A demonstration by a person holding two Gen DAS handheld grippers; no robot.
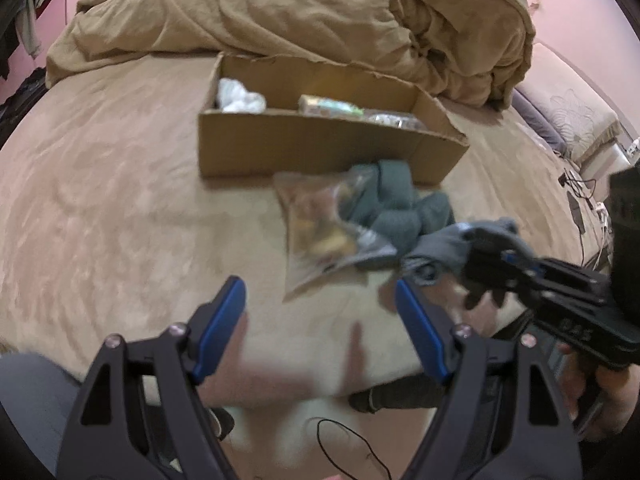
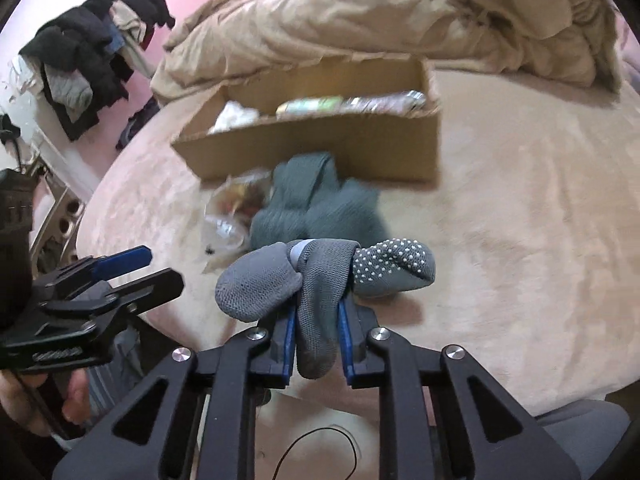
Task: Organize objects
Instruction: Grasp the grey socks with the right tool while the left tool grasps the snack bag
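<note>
An open cardboard box (image 1: 304, 148) (image 2: 320, 152) sits on the bed and holds a white cloth (image 1: 240, 98), a small carton (image 1: 328, 106) and a clear packet (image 1: 394, 120). In front of it lie a clear plastic bag of snacks (image 1: 320, 232) (image 2: 232, 208) and a teal knitted garment (image 1: 396, 204) (image 2: 316, 208). My right gripper (image 2: 318, 320) is shut on a pair of grey grip socks (image 2: 320, 276), held above the bed; it shows at right in the left wrist view (image 1: 476, 256). My left gripper (image 1: 320, 320) is open and empty, just short of the bag.
A rumpled tan duvet (image 1: 320, 12) is piled behind the box. The beige bedsheet (image 1: 100, 184) spreads to both sides. Dark clothes (image 2: 88, 64) hang at the left by the pink wall. Pillows (image 1: 568, 120) and cables lie at the right. A black cord (image 2: 320, 452) lies below.
</note>
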